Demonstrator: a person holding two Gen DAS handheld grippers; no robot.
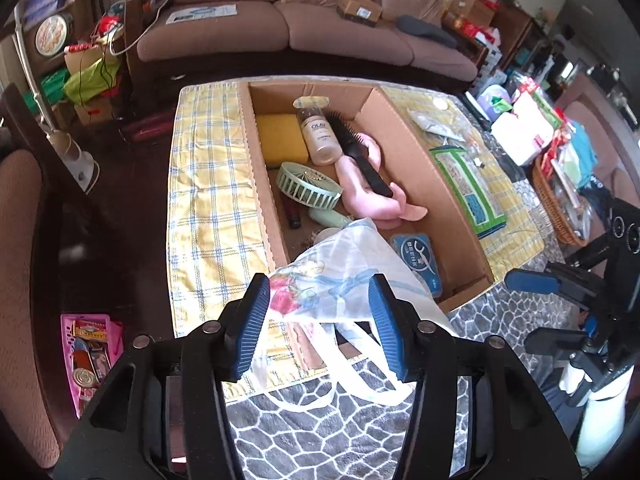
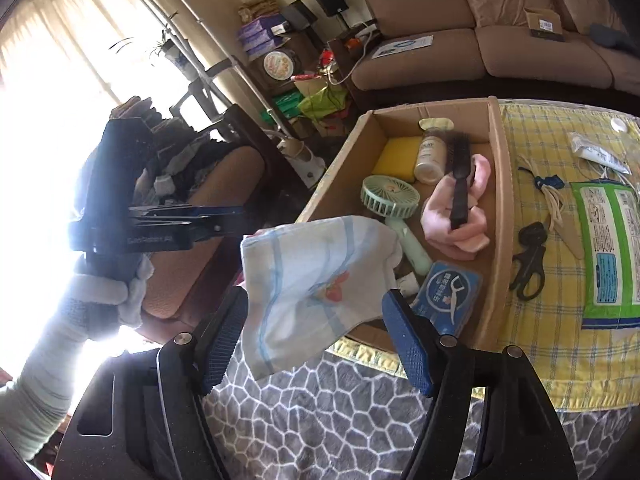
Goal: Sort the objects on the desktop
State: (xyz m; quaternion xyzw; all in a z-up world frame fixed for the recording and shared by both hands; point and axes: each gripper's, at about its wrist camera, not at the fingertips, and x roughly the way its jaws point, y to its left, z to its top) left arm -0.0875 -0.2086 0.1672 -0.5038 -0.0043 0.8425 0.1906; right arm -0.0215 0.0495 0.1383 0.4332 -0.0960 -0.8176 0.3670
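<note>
A thin white bag with a flower print [image 1: 340, 276] hangs over the near end of the cardboard box [image 1: 404, 128]. It lies loose between the wide-apart pads of my left gripper [image 1: 320, 284], which do not press on it. In the right wrist view the same bag [image 2: 316, 272] hangs between the spread fingers of my right gripper [image 2: 316, 300], also unpinched. The left gripper [image 2: 240, 220] reaches in from the left at the bag's top corner. Inside the box lie a yellow sponge [image 1: 280, 136], a lotion bottle [image 1: 322, 136], a black hairbrush [image 1: 360, 152], a pink cloth [image 1: 360, 196], a green hand fan [image 1: 310, 190] and a blue floss box [image 1: 418, 256].
On the yellow checked cloth right of the box lie black scissors [image 2: 530, 264], a green wipes pack [image 2: 608, 252], a coiled cord [image 2: 548, 192] and a tube [image 2: 596, 152]. A wicker basket [image 1: 556, 208] stands far right, a pink basket [image 1: 90, 356] on the floor left.
</note>
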